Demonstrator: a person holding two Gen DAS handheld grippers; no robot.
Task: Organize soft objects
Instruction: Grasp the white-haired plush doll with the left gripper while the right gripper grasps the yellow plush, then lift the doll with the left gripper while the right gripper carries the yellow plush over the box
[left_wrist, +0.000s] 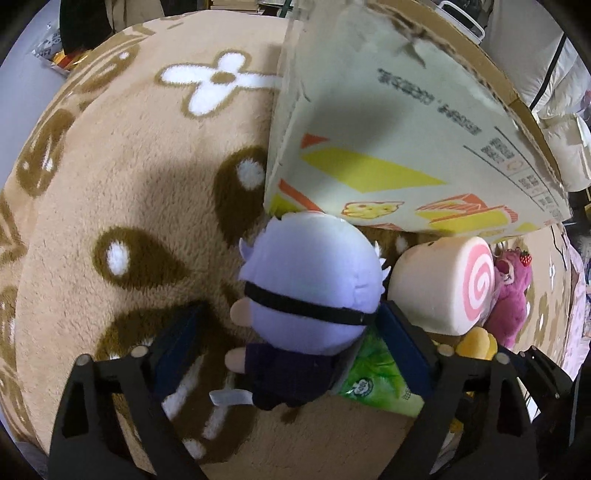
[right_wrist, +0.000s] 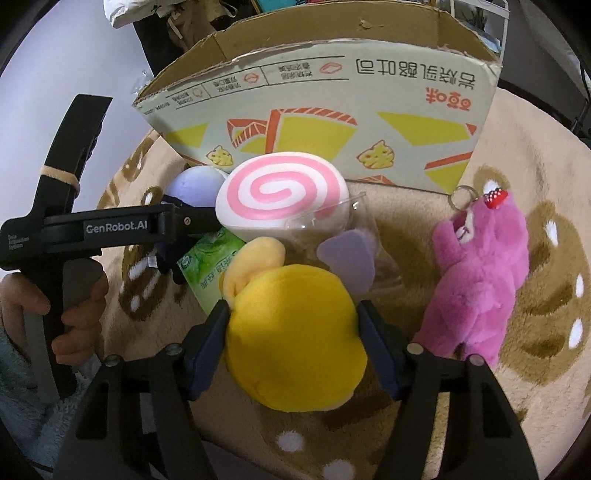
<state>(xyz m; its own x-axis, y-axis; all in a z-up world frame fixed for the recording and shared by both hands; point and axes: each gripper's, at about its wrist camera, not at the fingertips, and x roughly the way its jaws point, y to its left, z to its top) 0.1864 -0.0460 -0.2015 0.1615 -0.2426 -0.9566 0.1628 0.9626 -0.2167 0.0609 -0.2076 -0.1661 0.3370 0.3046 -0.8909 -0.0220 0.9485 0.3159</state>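
Note:
My left gripper (left_wrist: 291, 332) is open around a lavender-haired doll (left_wrist: 310, 284) with a black blindfold, lying on the rug; its right finger (left_wrist: 402, 350) touches the doll, the left finger (left_wrist: 181, 343) stands apart. My right gripper (right_wrist: 291, 332) is shut on a yellow plush (right_wrist: 291, 332). A pink-swirl roll cushion (right_wrist: 280, 192) lies ahead of it, also in the left wrist view (left_wrist: 447, 280). A pink bear plush (right_wrist: 484, 273) lies to the right. An open cardboard box (right_wrist: 332, 122) stands behind them all.
A green tissue pack (right_wrist: 210, 266) lies under the toys. A clear plastic wrapper (right_wrist: 332, 218) and a purple felt piece (right_wrist: 347, 258) lie beside the cushion. The beige patterned rug (left_wrist: 110, 177) stretches left. The left gripper's handle (right_wrist: 66, 206) and a hand show at the left.

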